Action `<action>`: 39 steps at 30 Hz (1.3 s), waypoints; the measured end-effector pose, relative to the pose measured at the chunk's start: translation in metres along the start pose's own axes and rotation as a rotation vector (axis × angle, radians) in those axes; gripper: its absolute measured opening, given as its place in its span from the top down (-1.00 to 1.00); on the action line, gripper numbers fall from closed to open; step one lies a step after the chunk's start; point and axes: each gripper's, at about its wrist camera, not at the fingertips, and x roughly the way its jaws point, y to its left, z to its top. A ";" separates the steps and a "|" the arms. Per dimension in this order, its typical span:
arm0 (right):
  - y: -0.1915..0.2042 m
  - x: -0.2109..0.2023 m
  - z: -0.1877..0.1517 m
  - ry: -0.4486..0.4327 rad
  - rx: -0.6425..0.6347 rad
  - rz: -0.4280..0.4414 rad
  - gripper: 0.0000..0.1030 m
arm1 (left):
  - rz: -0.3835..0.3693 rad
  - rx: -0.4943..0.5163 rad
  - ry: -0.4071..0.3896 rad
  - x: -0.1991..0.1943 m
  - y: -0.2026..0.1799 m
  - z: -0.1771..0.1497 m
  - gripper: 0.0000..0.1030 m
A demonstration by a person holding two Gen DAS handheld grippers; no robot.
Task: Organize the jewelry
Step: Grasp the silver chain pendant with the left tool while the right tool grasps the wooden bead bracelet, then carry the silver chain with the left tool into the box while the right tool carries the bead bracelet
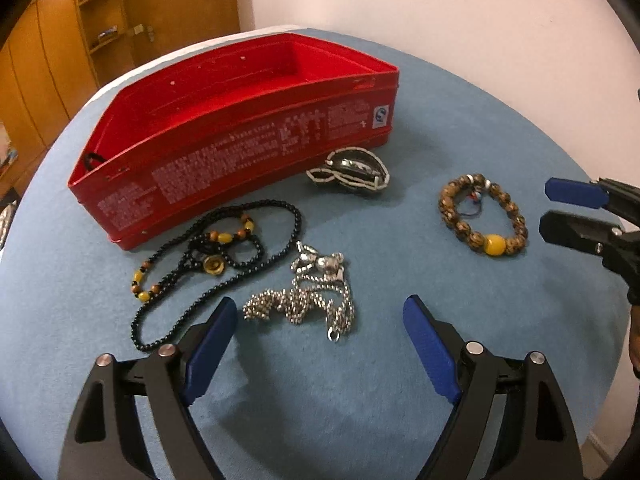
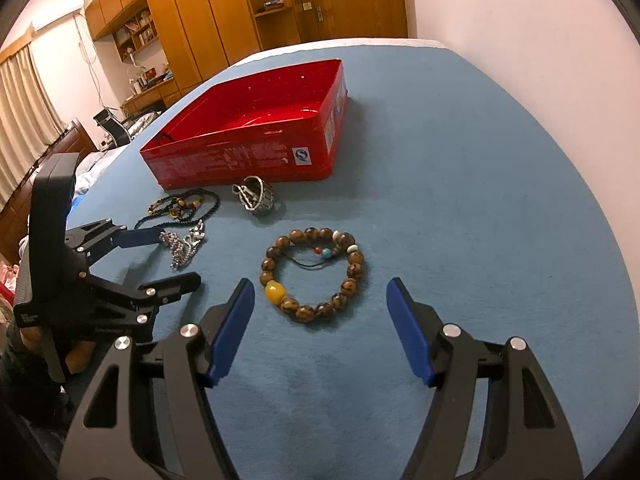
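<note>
An open red tin box [image 1: 224, 160] stands on the blue table, also in the right wrist view [image 2: 240, 156]. In front of it lie a black bead necklace [image 1: 224, 252] [image 2: 180, 206], a silver chain [image 1: 308, 300] [image 2: 186, 242], a black-and-white bangle [image 1: 352, 172] [image 2: 256, 198] and a brown bead bracelet with a yellow bead [image 1: 484, 220] [image 2: 312, 274]. My left gripper [image 1: 320, 340] is open, just short of the silver chain. My right gripper [image 2: 320, 320] is open, just short of the brown bracelet; it also shows in the left wrist view [image 1: 560, 212].
The table [image 2: 460, 200] has a blue cloth top and ends at a white wall on the right. Wooden cupboards [image 2: 224, 12] stand behind it. A black loop [image 1: 93, 159] lies inside the box's left end.
</note>
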 end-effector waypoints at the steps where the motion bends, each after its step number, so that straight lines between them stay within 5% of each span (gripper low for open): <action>1: -0.001 0.001 0.001 0.001 -0.001 0.000 -0.32 | 0.000 -0.002 -0.003 0.001 -0.001 0.001 -0.41; 6: -0.010 0.015 0.008 0.024 -0.007 -0.006 -0.10 | -0.016 0.002 -0.017 -0.002 -0.007 0.004 0.50; 10: -0.012 0.029 0.009 0.062 -0.018 -0.013 0.14 | -0.031 -0.018 -0.020 -0.006 -0.002 0.002 0.54; 23: -0.004 0.050 0.013 0.089 -0.110 -0.084 0.19 | -0.065 -0.054 -0.027 -0.011 0.006 -0.001 0.57; 26: -0.002 0.050 0.012 0.085 -0.128 -0.104 0.45 | -0.067 -0.064 -0.035 -0.015 0.009 -0.001 0.57; 28: -0.004 0.049 0.013 0.089 -0.119 -0.094 0.80 | -0.068 -0.065 -0.045 -0.020 0.010 -0.001 0.57; 39: -0.006 0.026 0.014 0.051 -0.068 -0.047 0.81 | -0.063 -0.078 -0.078 -0.051 0.015 -0.008 0.57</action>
